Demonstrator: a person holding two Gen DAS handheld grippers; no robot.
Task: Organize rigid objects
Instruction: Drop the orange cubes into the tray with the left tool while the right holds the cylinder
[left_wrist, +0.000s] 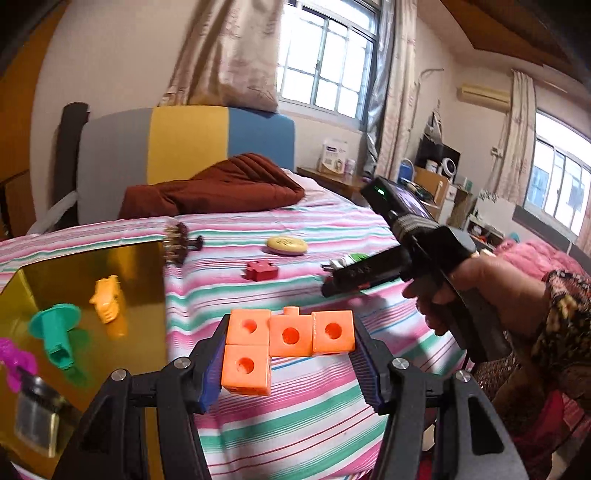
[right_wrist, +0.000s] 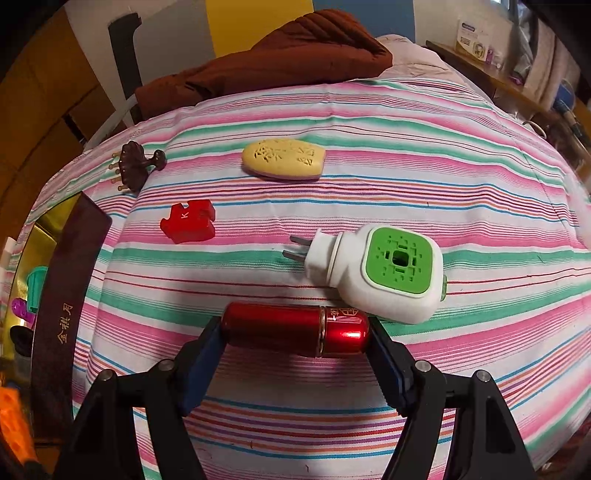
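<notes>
Left wrist view: the left gripper (left_wrist: 290, 341) clamps a cluster of orange cubes (left_wrist: 290, 341) between its pads, lifted clear of the striped sheet (left_wrist: 295, 424). At nine o'clock sits a gold box (left_wrist: 85, 266) already holding a teal piece (left_wrist: 55, 332) and a yellow piece (left_wrist: 107, 299). At three o'clock a hand (left_wrist: 491, 295) holds the other tool. The cubes are only snapped together; a knock on the box wall could split off the lowest one.

Right wrist view: the right gripper (right_wrist: 295, 332) grips a red tube (right_wrist: 295, 328) endwise, low over the sheet. A plug-in (right_wrist: 376, 273) lies just beside it at one o'clock, a red puzzle piece (right_wrist: 190, 221) at ten, a soap (right_wrist: 284, 158) at twelve. The smooth rounded ends could slip from the pads if tilted.
</notes>
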